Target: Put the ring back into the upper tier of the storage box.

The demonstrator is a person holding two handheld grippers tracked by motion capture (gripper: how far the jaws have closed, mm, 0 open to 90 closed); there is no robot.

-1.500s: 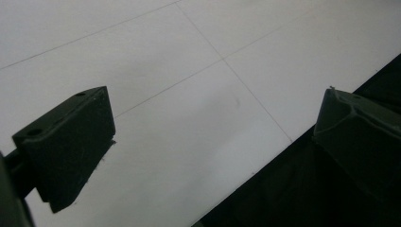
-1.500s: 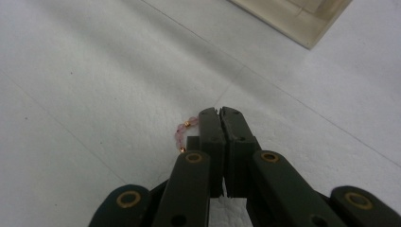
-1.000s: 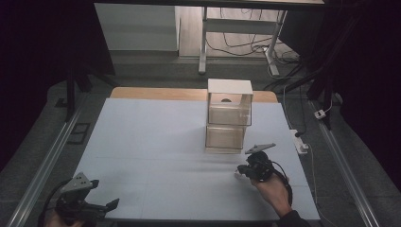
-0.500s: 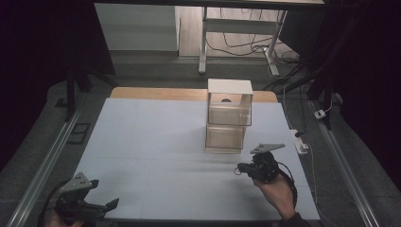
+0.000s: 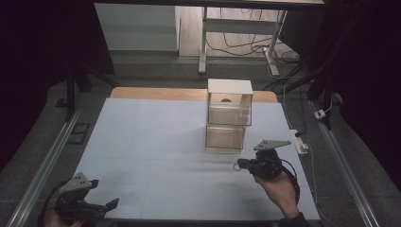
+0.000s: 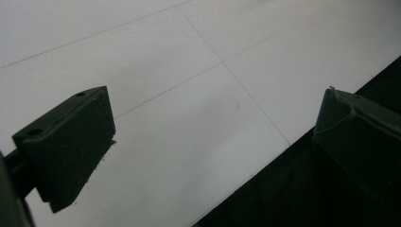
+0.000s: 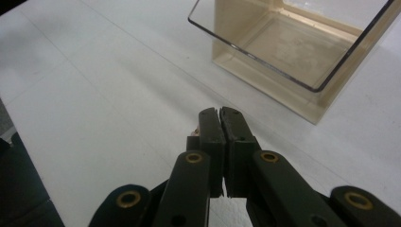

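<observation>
My right gripper (image 5: 242, 164), jaws pressed together on nothing I can make out, sits at five o'clock of the two stacked beige, clear-fronted plastic boxes (image 5: 228, 122), near them. My left gripper (image 5: 106, 206) waits wide open at the sheet's near edge. I judge that the boxes are untouched.

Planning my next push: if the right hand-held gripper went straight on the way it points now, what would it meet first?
Judging by the right gripper view, the shut right hand-held gripper aims left of the lower clear box, over bare white tabletop. The way looks free; it would probably pass beside the box, though depth is unclear.
</observation>
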